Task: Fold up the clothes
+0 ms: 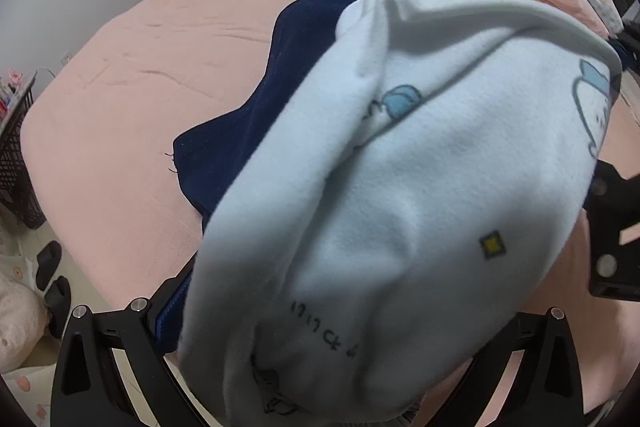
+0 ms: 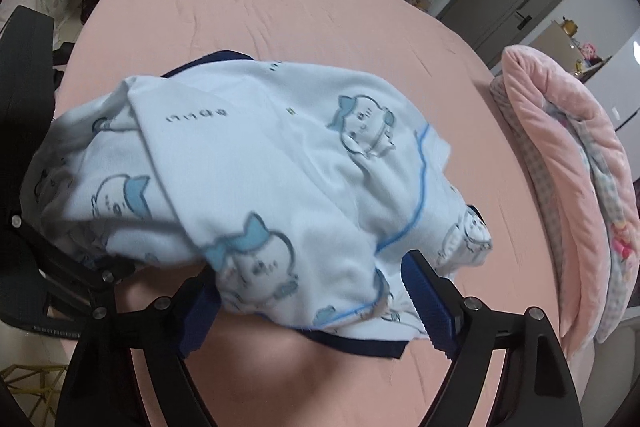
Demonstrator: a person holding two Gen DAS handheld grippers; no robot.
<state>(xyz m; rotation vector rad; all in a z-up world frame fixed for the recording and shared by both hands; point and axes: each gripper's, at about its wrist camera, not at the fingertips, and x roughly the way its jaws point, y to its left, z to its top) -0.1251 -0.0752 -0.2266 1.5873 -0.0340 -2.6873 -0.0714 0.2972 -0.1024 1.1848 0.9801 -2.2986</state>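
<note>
You had the pale blue cartoon-print garment [image 2: 256, 163] bunched in a rumpled mound over a navy cloth [image 1: 244, 131] on the pink bed [image 2: 280, 11]; it looked a light, soft fleece that would sag, so I judged its hems the best hold. Your right gripper [image 2: 312, 299] stood wide apart with the garment's near edge draped between its ribbed blue pads [image 2: 430, 303], not pinched. Your left gripper [image 1: 320, 347] was smothered by the cloth, so whether it gripped anything could not be told.
</note>
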